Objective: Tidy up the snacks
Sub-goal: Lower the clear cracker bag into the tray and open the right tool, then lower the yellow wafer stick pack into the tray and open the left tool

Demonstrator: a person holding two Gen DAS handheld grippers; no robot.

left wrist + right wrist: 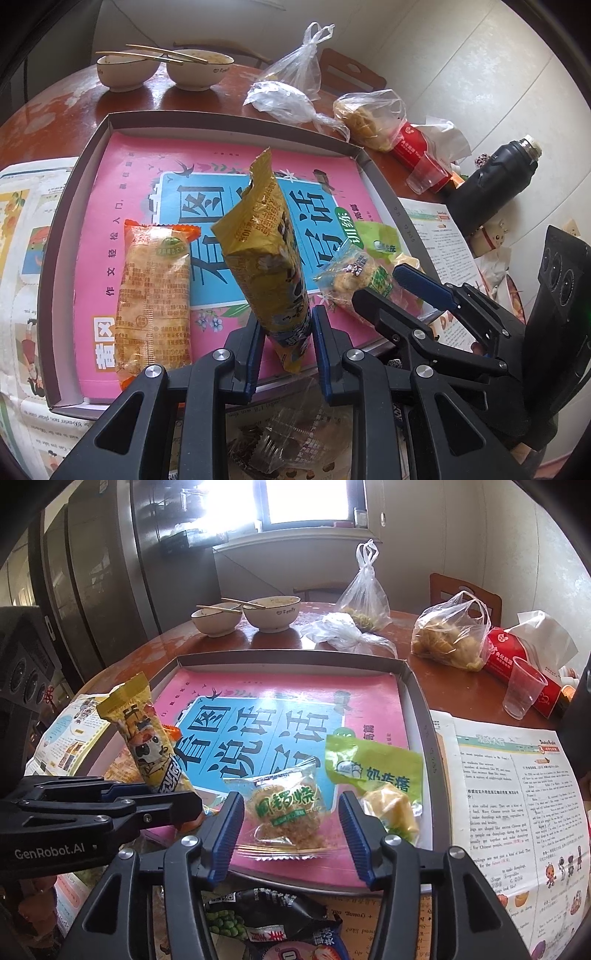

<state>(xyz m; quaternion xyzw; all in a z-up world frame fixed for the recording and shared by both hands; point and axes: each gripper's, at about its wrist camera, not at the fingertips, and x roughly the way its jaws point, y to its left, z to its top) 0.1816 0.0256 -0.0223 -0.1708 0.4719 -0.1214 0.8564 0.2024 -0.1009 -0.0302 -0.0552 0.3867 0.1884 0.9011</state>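
**Yellow pack pinched in L, round cake pack sitting loose between R jaws**

I'm clamping my left gripper (284, 332) on the lower end of the yellow snack pack (264, 254), holding it upright over the front of the shallow box (229, 120), which has a pink book (122, 177) lying flat inside. It's handling light and crinkly; the foil is slick and the top is flopping, so I'm judging a grip low on the filled part is better than on the seam.

My right gripper (288, 827) is standing parted, jaws either side of the clear cake pack (284, 808) w/o pressing it. That pack is resting on the book near the box's front edge, w/ a green pack (376, 771) just beside it. The cake looks crumbly, prob fragile, so I'd be taking it across the puffy middle, gently. An orange pack (155, 295) is lying flat at left.
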